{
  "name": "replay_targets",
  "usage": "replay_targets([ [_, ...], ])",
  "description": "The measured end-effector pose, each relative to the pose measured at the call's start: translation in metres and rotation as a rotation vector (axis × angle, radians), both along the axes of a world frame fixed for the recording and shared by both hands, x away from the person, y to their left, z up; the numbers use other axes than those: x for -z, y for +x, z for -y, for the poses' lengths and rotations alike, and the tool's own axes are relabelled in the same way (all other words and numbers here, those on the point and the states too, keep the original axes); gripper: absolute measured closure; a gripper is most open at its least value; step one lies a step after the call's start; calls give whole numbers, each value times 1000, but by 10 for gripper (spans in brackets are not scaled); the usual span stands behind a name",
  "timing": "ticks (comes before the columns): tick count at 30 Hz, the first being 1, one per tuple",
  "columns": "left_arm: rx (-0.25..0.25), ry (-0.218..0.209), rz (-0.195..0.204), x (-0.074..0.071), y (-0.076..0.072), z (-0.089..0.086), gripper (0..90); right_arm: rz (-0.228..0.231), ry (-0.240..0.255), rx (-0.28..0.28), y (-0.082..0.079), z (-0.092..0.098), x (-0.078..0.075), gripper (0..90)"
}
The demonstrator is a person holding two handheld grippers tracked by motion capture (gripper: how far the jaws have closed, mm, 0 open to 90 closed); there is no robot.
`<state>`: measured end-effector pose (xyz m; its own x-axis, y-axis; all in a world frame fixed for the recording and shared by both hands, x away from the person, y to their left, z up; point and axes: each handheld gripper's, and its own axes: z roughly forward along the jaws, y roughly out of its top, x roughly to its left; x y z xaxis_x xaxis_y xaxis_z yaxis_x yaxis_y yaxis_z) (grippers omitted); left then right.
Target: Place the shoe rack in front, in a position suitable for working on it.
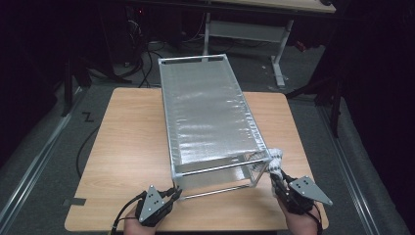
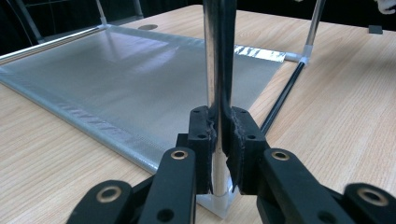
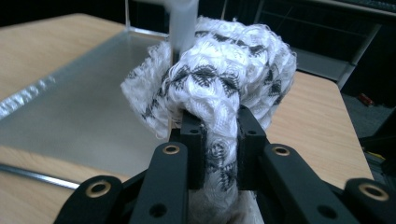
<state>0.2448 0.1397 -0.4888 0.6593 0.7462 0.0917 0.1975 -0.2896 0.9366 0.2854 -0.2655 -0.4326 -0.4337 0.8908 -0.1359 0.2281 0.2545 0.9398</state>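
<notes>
left gripper clamped on rack post | right gripper clamped on knit cloth at rack corner | table

A silver metal-framed rack with mesh panels stands on the table. A bunched white cloth with black pattern is pressed against its near right corner post.

Metal-frame rack on wooden table; grippers at near corners.
</notes>
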Motion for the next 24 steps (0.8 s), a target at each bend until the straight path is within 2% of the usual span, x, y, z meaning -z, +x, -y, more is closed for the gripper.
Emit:
replay_targets([
  [1, 1, 0, -1, 0, 0, 0, 802, -14, -27, -8, 1, -2, 4, 780],
  [3, 0, 2, -2, 0, 0, 0, 801, -19, -36, -10, 1, -2, 5, 781],
  [6, -4, -1, -2, 0, 1, -1, 801, -52, -76, -24, 2, -4, 11, 780],
  [7, -6, -1, -3, 0, 2, -1, 802, -91, -108, -39, 4, -6, 15, 779],
  [8, -6, -1, -3, 0, 2, -1, 802, -91, -108, -39, 4, -6, 15, 779],
  [10, -6, -1, -4, 0, 2, -2, 802, -120, -140, -45, 6, -8, 20, 779],
  [14, -7, 0, -4, 0, 3, -2, 802, -184, -166, -60, 11, -9, 30, 779],
  [15, -8, -1, -3, 0, 3, -2, 802, -229, -183, -68, 15, -10, 37, 779],
  [18, -9, -1, -3, 0, 3, -2, 802, -266, -199, -73, 19, -11, 44, 779],
  [19, -9, -1, -2, 0, 4, -2, 802, -305, -211, -81, 23, -11, 51, 777],
  [24, -11, 2, -1, 0, 3, -2, 802, -315, -203, -74, 26, -12, 54, 777],
])
